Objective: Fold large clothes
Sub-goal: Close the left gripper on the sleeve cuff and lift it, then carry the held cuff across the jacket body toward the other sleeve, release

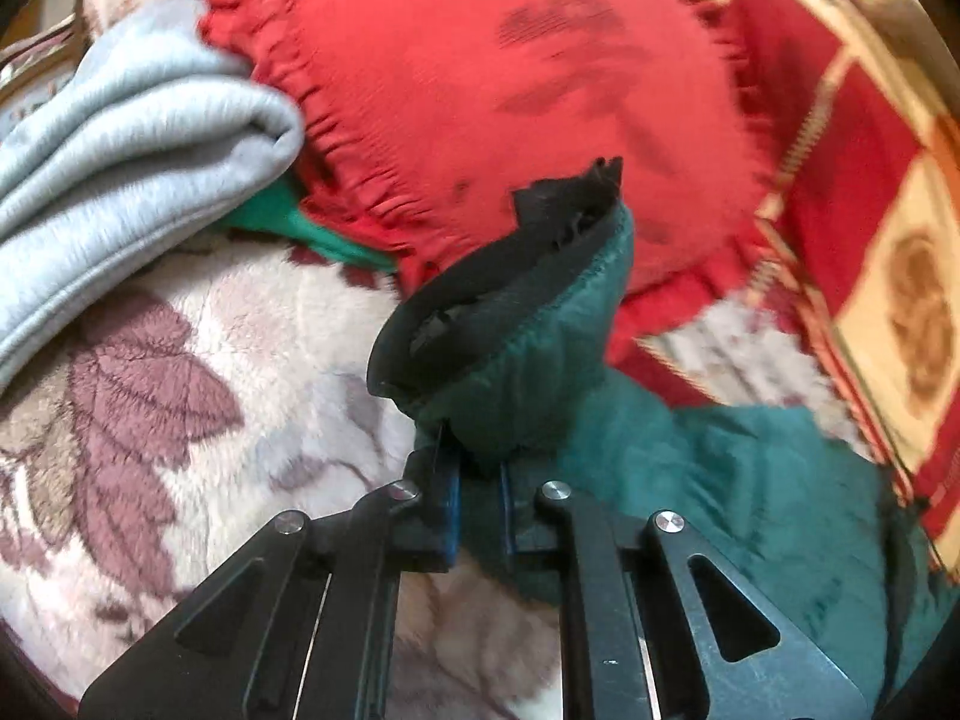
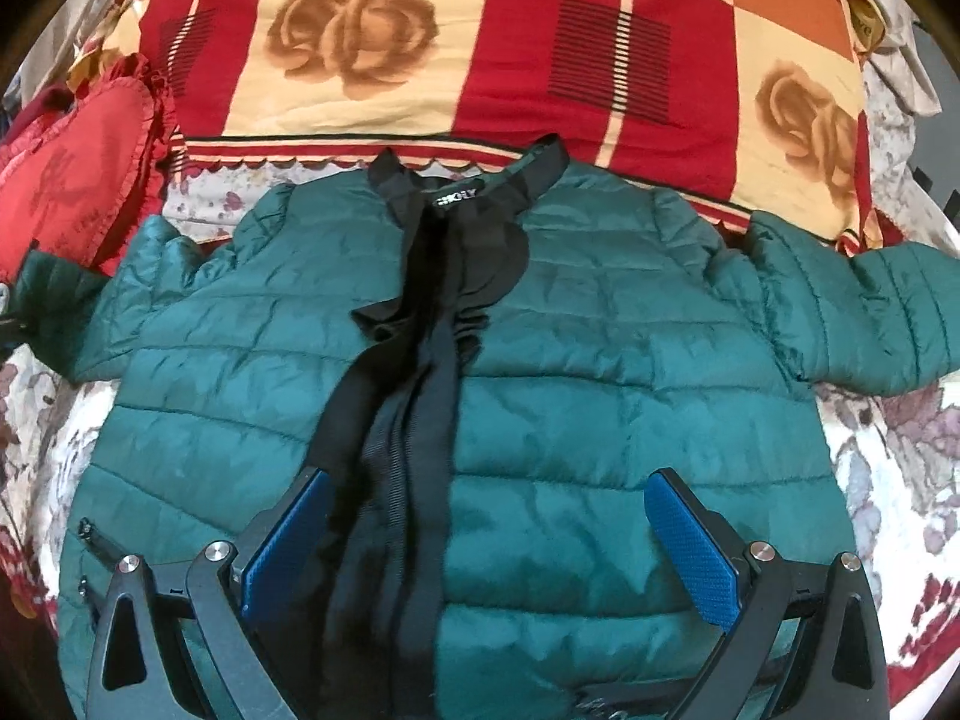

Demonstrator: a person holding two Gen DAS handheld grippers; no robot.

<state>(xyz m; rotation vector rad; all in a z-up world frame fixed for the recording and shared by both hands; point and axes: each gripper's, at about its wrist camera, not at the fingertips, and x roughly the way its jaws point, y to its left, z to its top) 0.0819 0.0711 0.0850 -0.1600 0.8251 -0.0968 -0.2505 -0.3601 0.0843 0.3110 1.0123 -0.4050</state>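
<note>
While the left tool [image 1: 479, 483] pinches the jacket [image 2: 540, 360], the right tool [image 2: 489, 516] gapes.

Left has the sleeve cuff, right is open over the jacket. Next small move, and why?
Probably carry the sleeve cuff inward across the chest. The left gripper is shut on it, while the green puffer jacket lies flat, front up, both sleeves spread. The right gripper hangs open over the hem, free to pin the body.

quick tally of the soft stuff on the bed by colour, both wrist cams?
Green: 1, jacket, cuff pinched by left gripper
Red: 1, frilled cushion
Grey: 1, folded garment
Red and cream: 1, rose blanket
Total: 4
Right gripper open above the jacket.
</note>
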